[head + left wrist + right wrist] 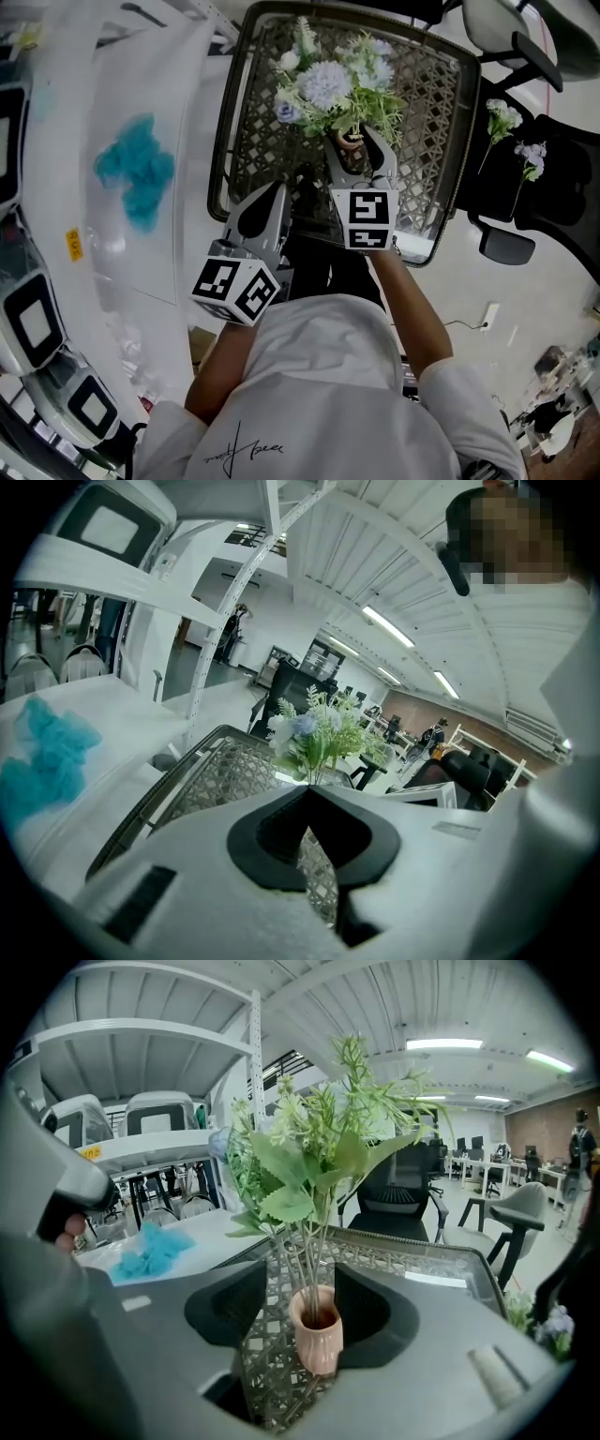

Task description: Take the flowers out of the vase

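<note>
Right gripper: your right gripper has its jaws wide apart with the pink vase standing between them. You can see a gap on the vase's left side, so it isn't squeezed.
Left gripper: your left gripper has its fingertips together with nothing caught between them. It sits low over the near edge of the cane-weave table, left of the vase.
Vase: it stands upright on the woven top, towards your side of the table.
Flowers: the bunch of white and pale-blue flowers is in the vase, stems down in its mouth.
Loose stems: two flower stems lie off the table to your right.
Blue cloth: a crumpled blue cloth lies on the white surface to your left.
</note>
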Tool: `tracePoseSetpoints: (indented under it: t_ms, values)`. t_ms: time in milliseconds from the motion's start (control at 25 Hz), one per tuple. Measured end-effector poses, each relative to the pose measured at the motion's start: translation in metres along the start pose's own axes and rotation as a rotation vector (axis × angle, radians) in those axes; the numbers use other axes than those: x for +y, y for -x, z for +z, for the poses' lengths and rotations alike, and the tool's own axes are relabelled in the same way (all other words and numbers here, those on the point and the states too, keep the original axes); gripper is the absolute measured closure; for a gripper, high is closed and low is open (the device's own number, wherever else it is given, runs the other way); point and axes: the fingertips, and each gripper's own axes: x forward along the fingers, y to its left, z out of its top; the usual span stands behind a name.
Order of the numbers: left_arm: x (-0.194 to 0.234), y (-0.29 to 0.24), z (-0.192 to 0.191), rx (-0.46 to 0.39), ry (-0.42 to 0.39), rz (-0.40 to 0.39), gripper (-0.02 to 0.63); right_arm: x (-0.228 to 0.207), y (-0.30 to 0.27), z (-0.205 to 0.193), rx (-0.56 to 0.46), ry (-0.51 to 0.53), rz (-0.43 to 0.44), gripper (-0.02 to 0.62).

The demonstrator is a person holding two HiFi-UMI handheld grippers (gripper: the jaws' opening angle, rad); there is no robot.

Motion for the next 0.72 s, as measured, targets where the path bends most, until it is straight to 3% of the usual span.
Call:
tracePoseSetpoints:
  t_ms: [720]
  values:
    - [0.014, -0.018, 0.000, 0.036, 0.047, -0.012, 0.606, -0.014, -0.022, -0.005, 0.036, 0.041, -0.100, 0.391]
